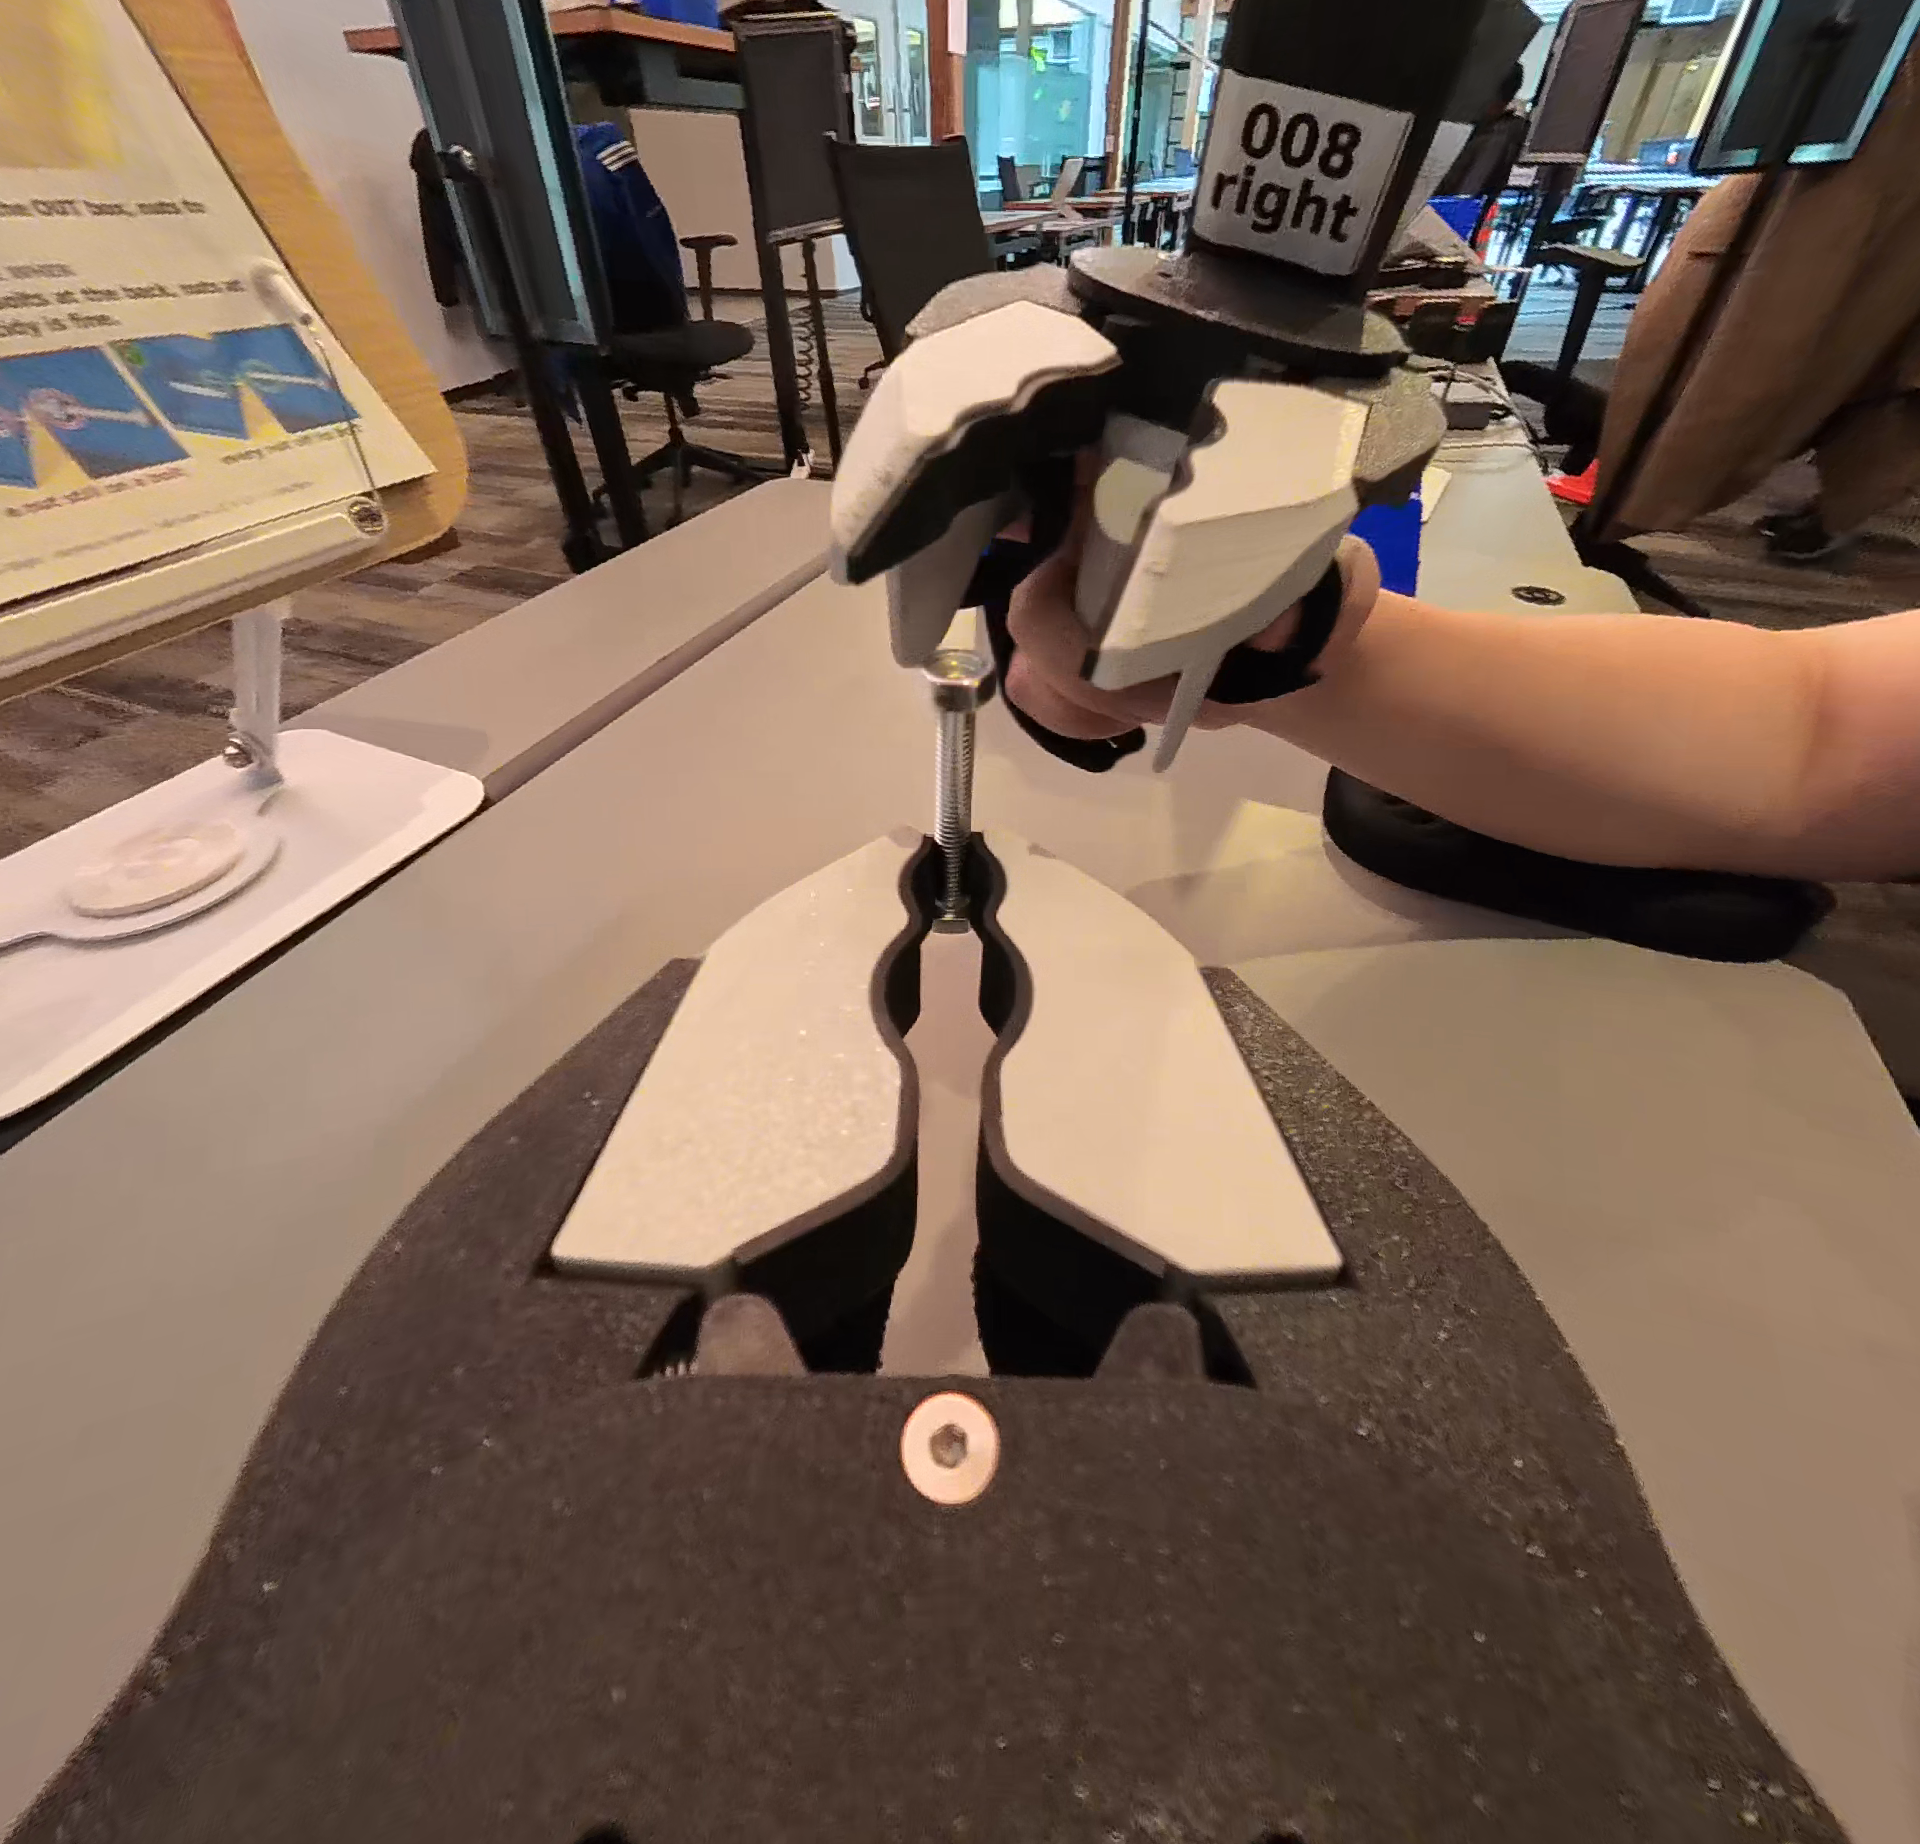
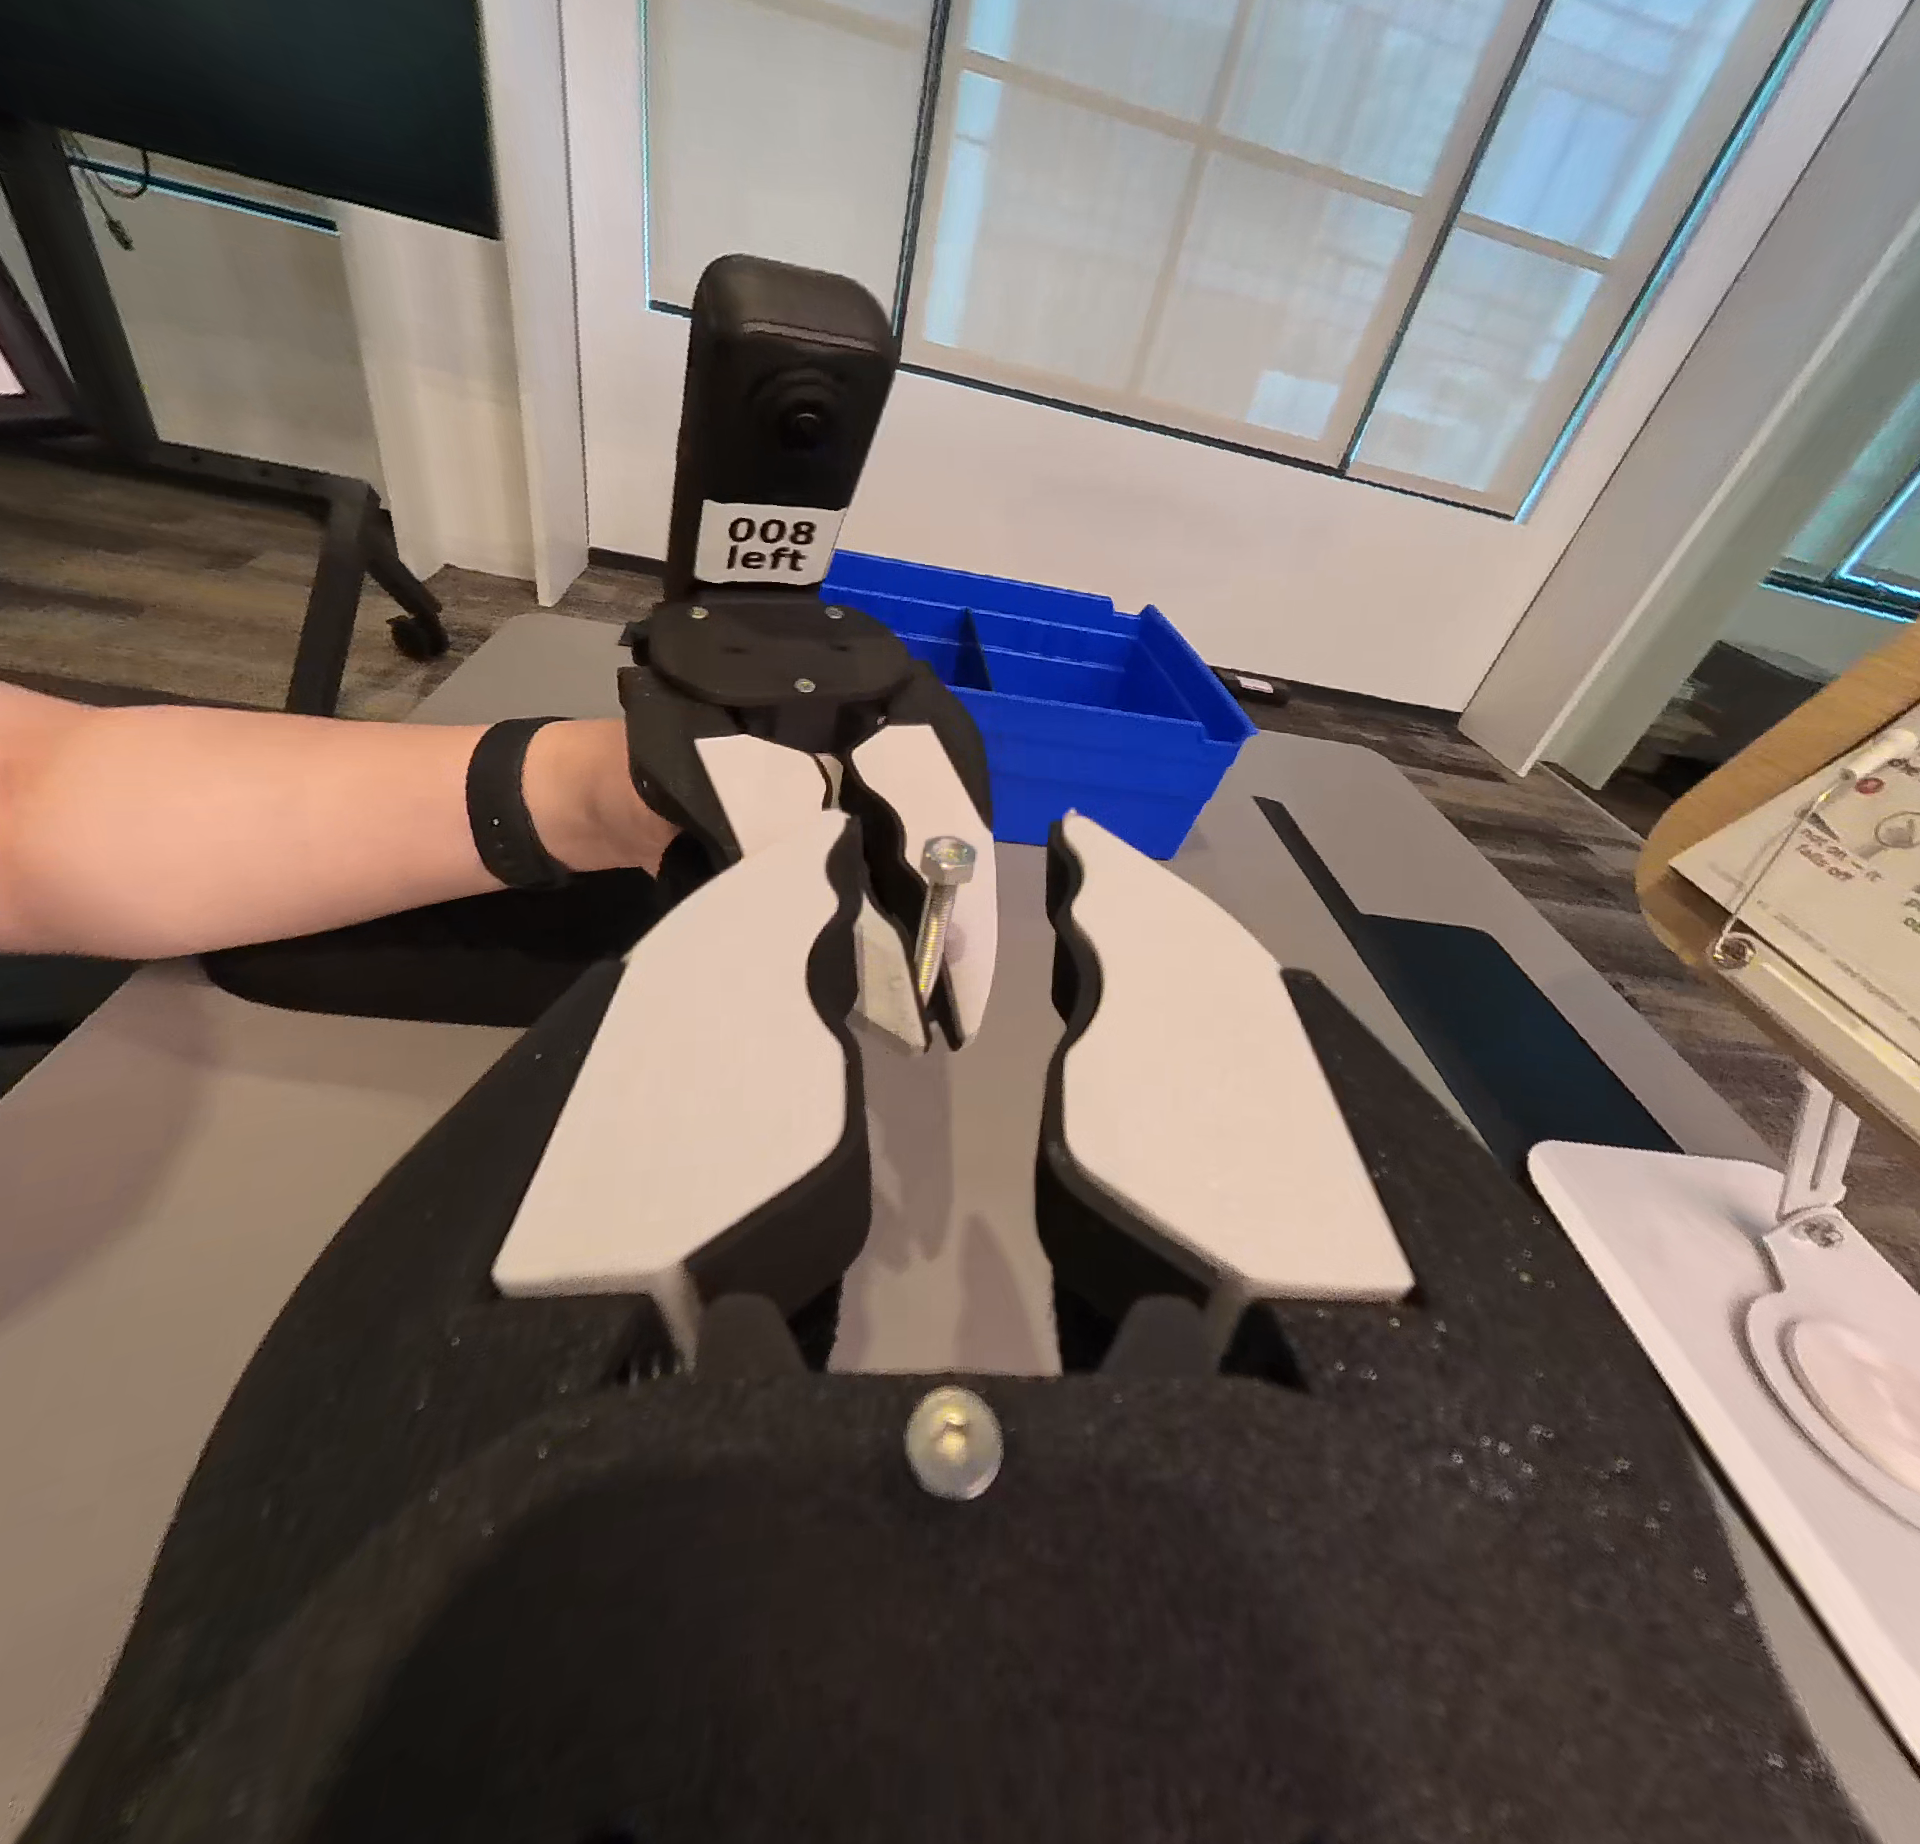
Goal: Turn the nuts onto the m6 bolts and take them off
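A silver M6 bolt [image 1: 951, 786] stands upright with its hex head [image 1: 954, 674] on top. My left gripper [image 1: 951, 864] is shut on the bolt's lower threaded end, where a small hex nut [image 1: 951, 924] seems to sit between the tips. My right gripper [image 1: 1008, 651] is open and hovers just above the bolt head, with one finger [image 1: 935, 464] right over it. In the right wrist view, my right gripper [image 2: 956, 844] stands open around the bolt [image 2: 938, 927], which the left gripper [image 2: 935, 1025] holds. The jaws do not touch the bolt.
A blue divided bin [image 2: 1091, 734] stands on the grey table [image 1: 1558, 1223] behind the left gripper. An instruction board [image 1: 156, 340] on a white stand base [image 1: 260, 859] sits at the side and also shows in the right wrist view [image 2: 1818, 921]. A black pad [image 1: 1558, 890] lies under the person's forearm. The left gripper's tips are roughly 5 cm from the right gripper's.
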Action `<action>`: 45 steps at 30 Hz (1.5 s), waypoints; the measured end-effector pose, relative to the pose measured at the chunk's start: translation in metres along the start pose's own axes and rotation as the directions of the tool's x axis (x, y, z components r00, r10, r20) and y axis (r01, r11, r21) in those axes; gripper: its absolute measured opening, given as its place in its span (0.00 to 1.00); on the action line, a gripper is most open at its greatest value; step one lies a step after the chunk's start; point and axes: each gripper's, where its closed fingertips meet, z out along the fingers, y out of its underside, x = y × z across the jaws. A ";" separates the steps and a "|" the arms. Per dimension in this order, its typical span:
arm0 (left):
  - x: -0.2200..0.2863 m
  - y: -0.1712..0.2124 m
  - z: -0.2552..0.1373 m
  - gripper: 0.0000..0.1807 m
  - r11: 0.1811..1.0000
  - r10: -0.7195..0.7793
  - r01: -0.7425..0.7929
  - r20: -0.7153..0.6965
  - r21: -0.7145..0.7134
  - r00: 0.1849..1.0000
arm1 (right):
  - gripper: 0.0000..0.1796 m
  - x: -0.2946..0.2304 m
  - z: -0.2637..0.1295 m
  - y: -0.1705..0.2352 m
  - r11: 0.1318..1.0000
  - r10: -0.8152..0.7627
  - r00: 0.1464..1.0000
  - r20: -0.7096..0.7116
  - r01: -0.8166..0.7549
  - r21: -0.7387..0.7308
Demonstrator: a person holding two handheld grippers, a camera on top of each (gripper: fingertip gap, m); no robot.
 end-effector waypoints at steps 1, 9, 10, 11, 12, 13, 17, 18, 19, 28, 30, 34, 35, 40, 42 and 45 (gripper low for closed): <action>0.001 0.000 0.001 0.03 1.000 0.003 -0.003 -0.005 -0.001 1.000 | 0.19 -0.002 0.000 0.000 1.000 -0.009 1.000 0.009 0.009 0.002; 0.004 -0.002 0.001 0.03 1.000 0.008 -0.008 -0.020 0.013 1.000 | 0.16 -0.011 0.003 0.004 0.999 -0.037 0.998 0.050 0.038 -0.030; 0.004 -0.003 0.001 0.03 1.000 0.010 -0.010 -0.023 0.019 1.000 | 0.16 -0.011 0.004 0.004 0.999 -0.039 0.998 0.052 0.041 -0.029; 0.004 -0.004 0.001 0.03 1.000 0.009 -0.009 -0.022 0.021 1.000 | 0.16 -0.012 0.003 0.004 0.999 -0.045 0.998 0.053 0.046 -0.026; 0.003 -0.004 0.001 0.03 1.000 0.009 -0.009 -0.016 0.020 1.000 | 0.15 -0.012 0.003 0.003 0.998 -0.049 0.997 0.054 0.050 -0.026; 0.003 -0.004 0.000 0.03 1.000 0.009 -0.009 -0.013 0.019 1.000 | 0.15 -0.012 0.003 0.003 0.998 -0.051 0.997 0.055 0.052 -0.027; -0.001 -0.004 -0.001 0.03 1.000 0.001 -0.001 0.000 0.027 1.000 | 0.14 -0.011 0.000 0.001 0.998 -0.055 0.997 0.053 0.057 -0.025; -0.001 -0.005 -0.002 0.03 1.000 0.000 0.000 0.003 0.029 1.000 | 0.14 -0.011 0.000 0.000 0.998 -0.056 0.997 0.050 0.057 -0.022; -0.002 -0.005 -0.002 0.03 1.000 -0.001 0.001 0.005 0.029 1.000 | 0.14 -0.010 -0.001 0.000 0.998 -0.054 0.997 0.049 0.055 -0.020; 0.000 -0.006 -0.002 0.03 1.000 0.006 -0.006 0.001 0.027 1.000 | 0.14 -0.012 0.002 0.004 0.996 -0.075 0.996 0.044 0.077 -0.044; -0.002 -0.007 -0.003 0.03 0.999 0.000 -0.001 0.007 0.034 1.000 | 0.14 -0.012 0.002 0.005 0.995 -0.077 0.996 0.047 0.080 -0.054; -0.002 -0.008 -0.005 0.03 0.999 -0.003 0.003 0.008 0.040 1.000 | 0.13 -0.010 0.000 0.002 0.996 -0.082 0.996 0.031 0.084 -0.039; -0.001 -0.007 -0.004 0.03 0.999 -0.002 0.002 0.002 0.037 1.000 | 0.14 -0.009 0.000 0.000 0.996 -0.082 0.996 0.023 0.082 -0.032; 0.004 -0.006 0.000 0.03 1.000 0.016 -0.016 -0.013 0.024 1.000 | 0.15 -0.012 0.004 0.000 0.996 -0.088 0.996 0.024 0.089 -0.029; 0.003 -0.005 -0.001 0.03 1.000 0.017 -0.016 -0.008 0.023 1.000 | 0.15 -0.014 0.005 0.001 0.994 -0.099 0.995 0.031 0.100 -0.038; 0.001 -0.006 -0.003 0.03 1.000 0.012 -0.012 0.002 0.028 1.000 | 0.15 -0.013 0.003 0.000 0.994 -0.100 0.995 0.026 0.101 -0.034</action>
